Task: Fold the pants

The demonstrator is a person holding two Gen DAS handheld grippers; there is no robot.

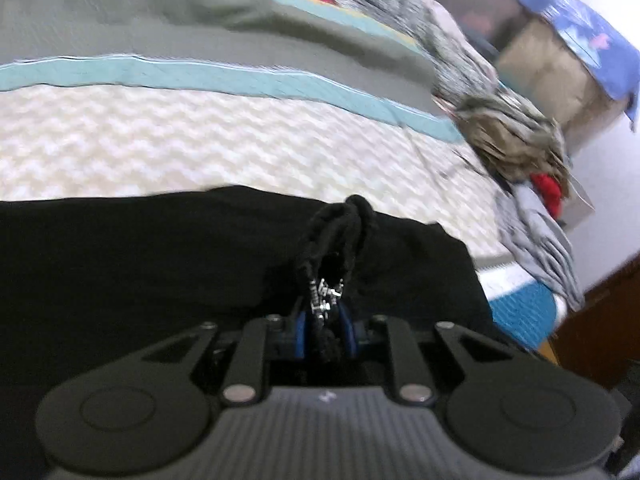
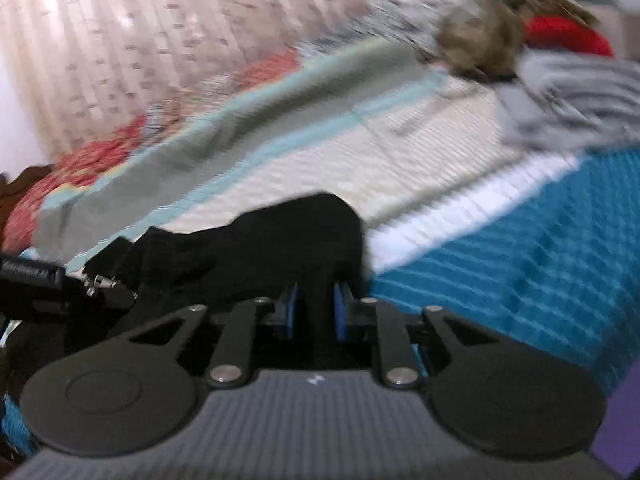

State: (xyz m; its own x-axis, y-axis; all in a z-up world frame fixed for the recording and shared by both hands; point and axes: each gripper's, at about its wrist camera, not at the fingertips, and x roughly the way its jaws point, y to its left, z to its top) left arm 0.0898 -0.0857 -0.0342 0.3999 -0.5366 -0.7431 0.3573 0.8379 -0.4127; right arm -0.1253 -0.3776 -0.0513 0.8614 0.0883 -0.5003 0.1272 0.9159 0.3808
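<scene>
The left gripper (image 1: 325, 326), with its blue-padded jaws drawn nearly together, is pinching a twisted black drawstring cord (image 1: 335, 236) with small metal tips, which is rising from the waist of the black fabric pants (image 1: 160, 264). The right gripper (image 2: 315, 312), its blue pads standing a narrow way apart, is clamping a bunched fold of the same black pants (image 2: 288, 236), the cloth filling the gap between the pads. The pants are lying across the near part of a quilted cream bedspread (image 1: 200, 144) banded in teal and grey-green. At the left edge of the right wrist view, the dark body of the other gripper is showing. Further off, a tangled brown-and-grey heap of clothes (image 1: 516, 140) with a red piece is sitting near the bed's far edge. Both views are blurred.
</scene>
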